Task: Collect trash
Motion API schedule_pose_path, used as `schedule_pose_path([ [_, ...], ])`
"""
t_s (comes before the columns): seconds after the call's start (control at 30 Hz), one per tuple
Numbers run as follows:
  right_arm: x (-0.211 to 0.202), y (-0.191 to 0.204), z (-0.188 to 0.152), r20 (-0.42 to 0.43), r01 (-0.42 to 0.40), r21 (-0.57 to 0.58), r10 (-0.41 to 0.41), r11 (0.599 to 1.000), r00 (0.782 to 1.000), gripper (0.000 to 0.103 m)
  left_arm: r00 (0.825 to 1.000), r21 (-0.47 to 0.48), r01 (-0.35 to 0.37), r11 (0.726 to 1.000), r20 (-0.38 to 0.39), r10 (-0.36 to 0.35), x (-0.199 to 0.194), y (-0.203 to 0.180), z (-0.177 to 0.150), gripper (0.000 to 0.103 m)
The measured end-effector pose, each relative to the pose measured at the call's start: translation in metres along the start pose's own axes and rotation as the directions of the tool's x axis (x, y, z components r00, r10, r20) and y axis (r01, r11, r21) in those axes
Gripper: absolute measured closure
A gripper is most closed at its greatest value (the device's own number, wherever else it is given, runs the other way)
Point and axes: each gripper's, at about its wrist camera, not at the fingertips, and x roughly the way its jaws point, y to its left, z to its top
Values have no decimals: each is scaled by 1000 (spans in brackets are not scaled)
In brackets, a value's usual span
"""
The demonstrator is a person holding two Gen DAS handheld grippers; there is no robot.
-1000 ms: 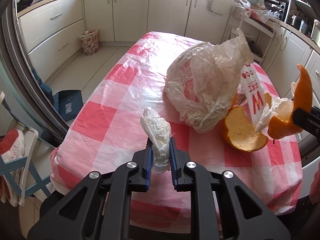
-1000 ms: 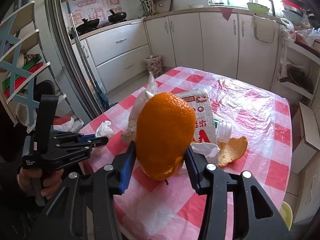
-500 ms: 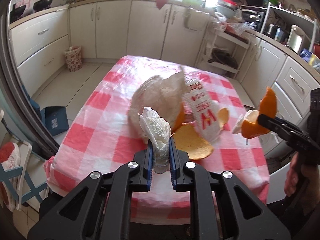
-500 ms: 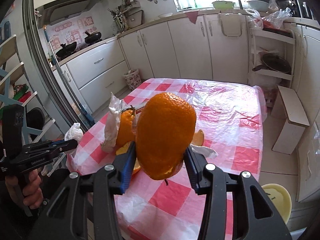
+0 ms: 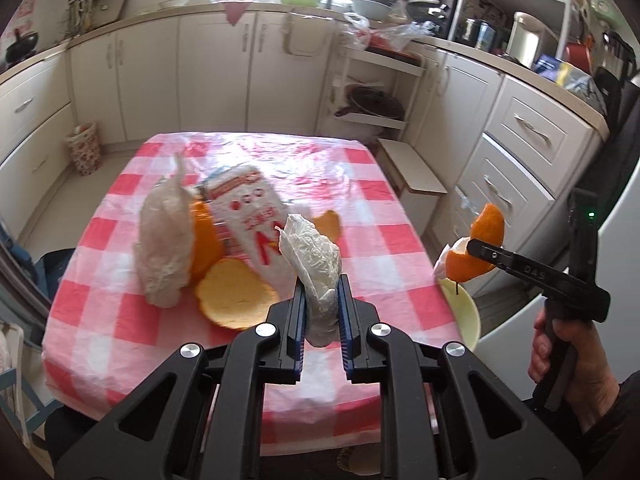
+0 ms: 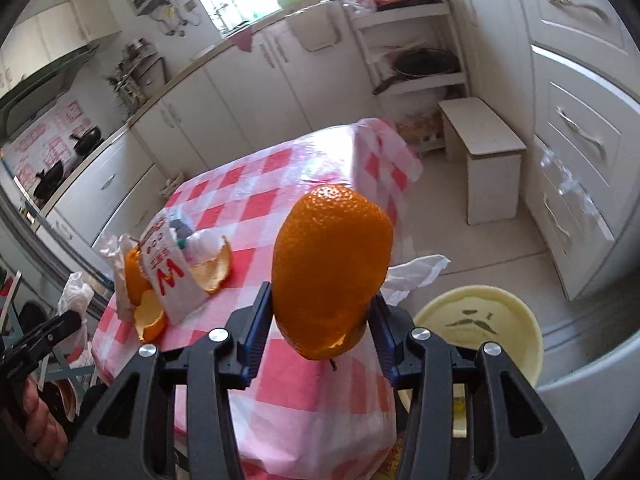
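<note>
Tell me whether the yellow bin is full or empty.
Nearly empty: the bin's pale bottom shows, with only a few dark scraps on it.

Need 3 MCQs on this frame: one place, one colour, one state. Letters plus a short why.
1. Where is the pale yellow bin?
A. on the table
B. on the floor beside the table
C. on the counter

2. What colours is the tablecloth?
A. blue and white
B. green and yellow
C. red and white

3. What does the left gripper hold?
A. nothing, it is open
B. a crumpled white tissue
C. a spoon

Key: 1 B, the right wrist view shows it low on the floor tiles past the table edge. 2 C, red and white checks. 3 B, the crumpled white tissue sits pinched between its fingers, while the right gripper clamps an orange peel.
</note>
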Motion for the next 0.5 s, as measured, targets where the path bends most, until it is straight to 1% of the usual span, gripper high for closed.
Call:
schedule_pose_path([
  [0.1,-6,-35,-2,1,2,152,-2,988,1000,57,1000,22,25,999,-1,-25,4,-18,1,89],
  [0.2,-10,-55,-3,24,-19,269,13,963,1000,59,999,31,39,999,-4,-39,7,-28,0,89],
  [0.27,-15,-54,0,49,-33,274,20,961,999,59,999,34,39,999,-7,-39,8,-29,0,89],
  [0.4,-20,-38,5,76,-69,216,53,974,996,59,999,25,31,999,-21,-30,13,-23,-1,89],
  [0.5,-22,-28,9,87,-127,169,113,977,990,59,1000,9,20,1000,-20,-20,13,-15,0,89],
])
